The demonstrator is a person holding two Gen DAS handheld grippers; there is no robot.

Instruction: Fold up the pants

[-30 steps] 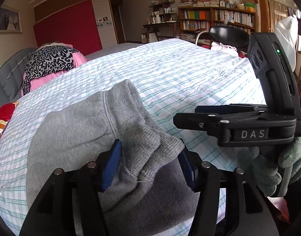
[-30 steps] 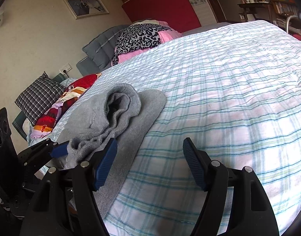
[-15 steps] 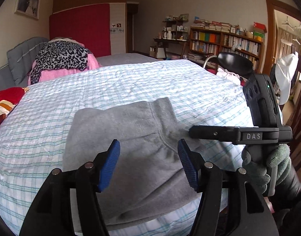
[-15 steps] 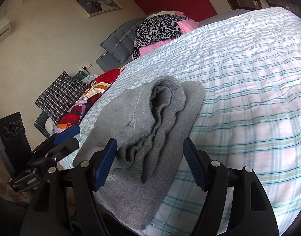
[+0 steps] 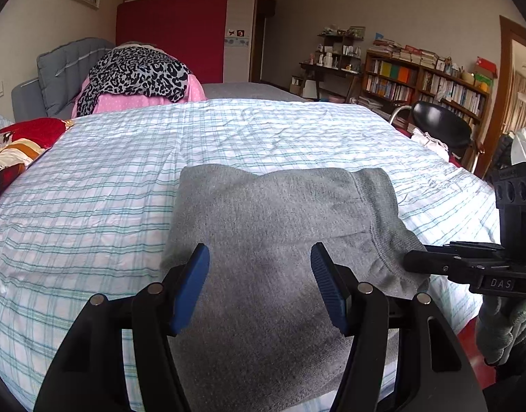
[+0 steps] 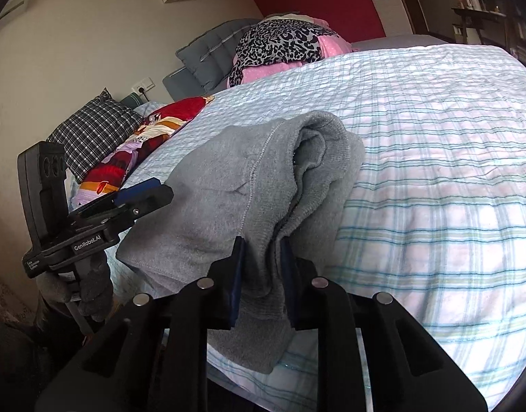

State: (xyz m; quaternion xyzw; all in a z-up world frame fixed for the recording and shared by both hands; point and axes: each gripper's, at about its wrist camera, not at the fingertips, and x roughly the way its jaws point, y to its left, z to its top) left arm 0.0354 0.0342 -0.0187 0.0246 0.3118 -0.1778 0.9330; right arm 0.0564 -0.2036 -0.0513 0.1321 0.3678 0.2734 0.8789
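1. Pants (image 5: 280, 226), grey and folded into a thick pad, lie at the near edge of the bed (image 5: 91, 206), hanging slightly over it.
2. My right gripper (image 6: 261, 274) is pinched on the cuff end of the pants; my left gripper (image 5: 259, 281) hovers spread wide above them, gripping nothing.
3. Leopard-print clothes (image 5: 135, 75) sit at 11 o'clock, well apart; red patterned bedding (image 5: 19, 144) at 9.
4. Checked sheet lies open from 12 to 2; bookshelf (image 5: 424, 82) and black chair (image 5: 438, 123) stand beyond.
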